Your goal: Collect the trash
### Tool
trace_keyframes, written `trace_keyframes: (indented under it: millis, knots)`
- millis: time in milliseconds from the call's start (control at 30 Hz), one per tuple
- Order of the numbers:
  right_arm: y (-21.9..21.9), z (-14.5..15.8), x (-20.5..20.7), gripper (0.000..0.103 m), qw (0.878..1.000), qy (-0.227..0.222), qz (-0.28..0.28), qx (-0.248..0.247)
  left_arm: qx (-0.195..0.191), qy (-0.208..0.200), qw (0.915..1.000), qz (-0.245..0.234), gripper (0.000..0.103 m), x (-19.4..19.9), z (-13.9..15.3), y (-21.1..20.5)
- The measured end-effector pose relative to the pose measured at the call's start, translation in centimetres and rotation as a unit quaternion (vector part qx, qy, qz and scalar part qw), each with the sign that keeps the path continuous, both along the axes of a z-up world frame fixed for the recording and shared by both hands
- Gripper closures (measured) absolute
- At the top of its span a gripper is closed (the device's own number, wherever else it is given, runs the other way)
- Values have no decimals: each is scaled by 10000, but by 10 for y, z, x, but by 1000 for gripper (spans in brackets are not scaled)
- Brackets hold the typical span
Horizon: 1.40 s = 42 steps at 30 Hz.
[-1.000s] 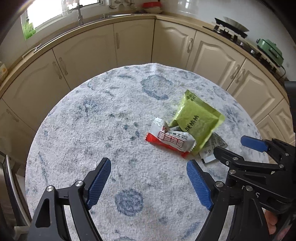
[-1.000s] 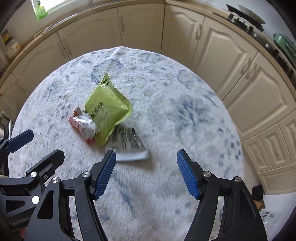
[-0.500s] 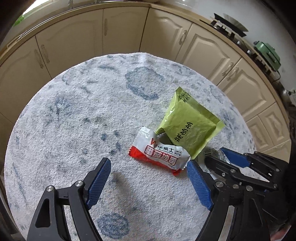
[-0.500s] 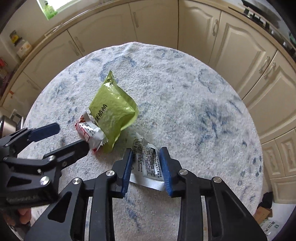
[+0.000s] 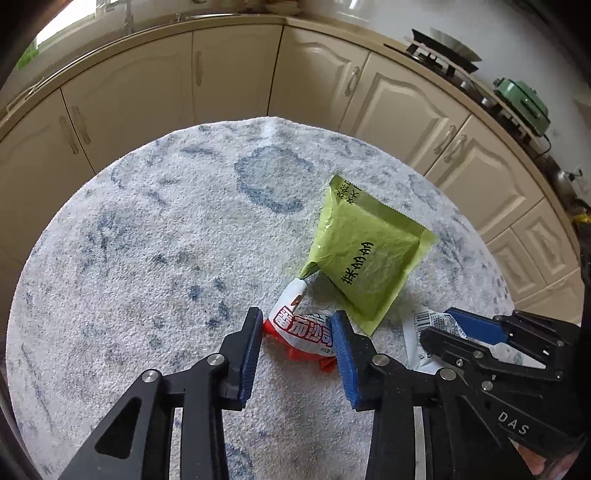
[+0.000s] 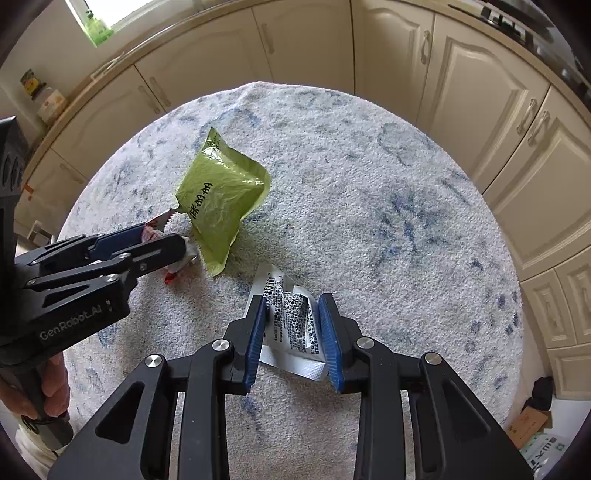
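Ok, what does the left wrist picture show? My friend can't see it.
The left gripper is closing on a red and white wrapper lying on a speckled rug. A green packet lies just behind it.

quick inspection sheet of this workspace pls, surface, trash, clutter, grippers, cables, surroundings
surface: round table under a white and blue fuzzy cloth, flat and dry-looking
job's things: green packet lying free; red and white wrapper beside its lower corner; white wrapper with barcode, crumpled
clutter: nothing seen besides the trash
grippers: left gripper closing, its pads against the red and white wrapper; right gripper shut on the white wrapper
cables: nothing seen on the table
surroundings: cream cabinets curving round the table, stove, green appliance, window
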State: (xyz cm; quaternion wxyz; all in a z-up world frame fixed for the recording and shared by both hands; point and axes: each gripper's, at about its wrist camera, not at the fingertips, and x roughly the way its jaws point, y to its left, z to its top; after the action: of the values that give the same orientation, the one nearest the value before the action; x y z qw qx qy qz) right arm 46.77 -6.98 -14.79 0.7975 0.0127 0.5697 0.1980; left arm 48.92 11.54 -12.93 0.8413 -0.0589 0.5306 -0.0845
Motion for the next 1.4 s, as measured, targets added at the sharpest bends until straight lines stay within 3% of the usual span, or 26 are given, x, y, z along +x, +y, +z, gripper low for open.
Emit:
trace_keyframes:
  millis: [367, 733, 900, 1033, 1133, 1233, 1267, 1300, 1333, 1400]
  knots:
    - [-4, 2, -36, 75, 9997, 148, 116, 159, 46, -46, 10000, -51, 78, -76, 18, 11]
    - [-10, 8, -130, 74, 9989, 58, 464, 53, -317, -16, 9990, -300, 79, -198, 42, 23]
    - [-4, 9, -163, 66, 9985, -334, 381, -194, -540, 27, 9985, -110, 73, -222, 42, 31]
    - [10, 6, -170, 47, 9967, -621, 395, -346, -675, 22, 9977, 114, 47, -219, 37, 32]
    - [16, 4, -178, 41, 9938, -908, 404, -491, -712, 60, 9974, 123, 44, -217, 30, 28]
    - [10, 4, -179, 47, 9942, -952, 309, -395, -676, -223, 9973, 193, 52, -223, 29, 26]
    - [6, 4, -179, 53, 9944, -958, 235, -385, -574, -317, 9975, 252, 70, -227, 29, 27]
    - [2, 4, -178, 54, 9952, -911, 185, -291, -460, -347, 9979, 296, 81, -231, 27, 26]
    - [-1, 4, -179, 55, 9956, -895, 155, -245, -393, -352, 9982, 301, 99, -235, 25, 26]
    - [-3, 5, -182, 55, 9954, -913, 134, -257, -517, -320, 9978, 247, 100, -245, 25, 31]
